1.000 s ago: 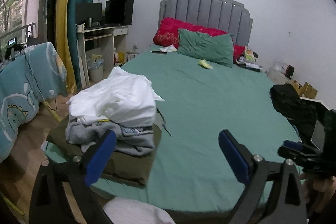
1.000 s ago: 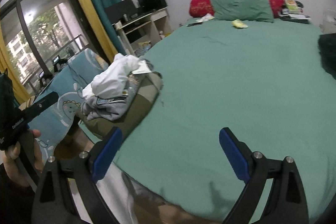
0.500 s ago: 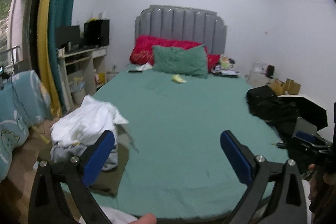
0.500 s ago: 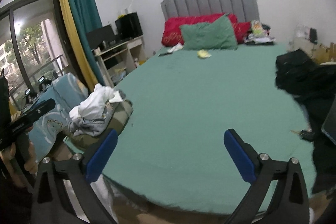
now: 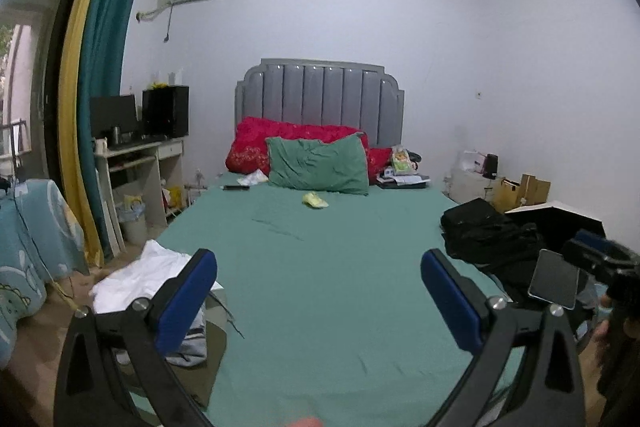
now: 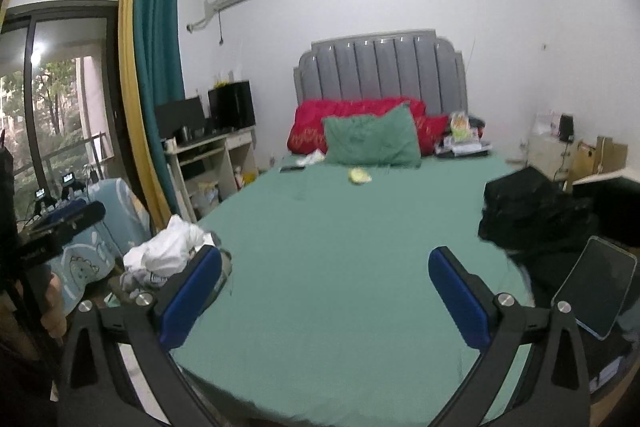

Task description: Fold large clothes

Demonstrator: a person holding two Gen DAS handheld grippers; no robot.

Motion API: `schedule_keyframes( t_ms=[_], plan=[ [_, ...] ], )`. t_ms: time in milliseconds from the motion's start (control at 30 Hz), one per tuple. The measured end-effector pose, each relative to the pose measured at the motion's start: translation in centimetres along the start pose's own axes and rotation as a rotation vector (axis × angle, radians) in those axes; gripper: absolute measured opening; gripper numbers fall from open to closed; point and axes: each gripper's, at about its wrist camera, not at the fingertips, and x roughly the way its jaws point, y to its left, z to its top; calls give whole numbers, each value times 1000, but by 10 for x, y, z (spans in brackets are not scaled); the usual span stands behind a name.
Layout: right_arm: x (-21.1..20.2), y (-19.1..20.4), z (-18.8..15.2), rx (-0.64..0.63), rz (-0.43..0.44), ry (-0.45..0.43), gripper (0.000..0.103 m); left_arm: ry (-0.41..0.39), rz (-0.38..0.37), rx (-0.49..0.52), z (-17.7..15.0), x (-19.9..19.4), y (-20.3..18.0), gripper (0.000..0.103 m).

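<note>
A pile of clothes with a white garment on top lies on the near left corner of the green bed; it also shows in the right wrist view. A heap of black clothes lies at the bed's right edge, also in the right wrist view. My left gripper is open and empty, held above the foot of the bed. My right gripper is open and empty, also over the foot of the bed.
A green pillow and a red blanket lie at the grey headboard. A small yellow item lies on the sheet. A desk stands at the left. A phone sits at the right.
Both grippers have risen and tilted up, drawing back from the bed. The clothes piles now sit lower and farther off in both views. Both grippers stay open.
</note>
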Motion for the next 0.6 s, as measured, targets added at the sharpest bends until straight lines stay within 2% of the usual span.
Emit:
schedule_keyframes(
  t_ms=[133,600],
  plan=[
    [1,2,0,-1,6,-4,102,-8,22,2,-6,2,2,102],
    [38,20,-25,-27,7,67,102,33,52,-78,-27,13,38,102]
  ],
)
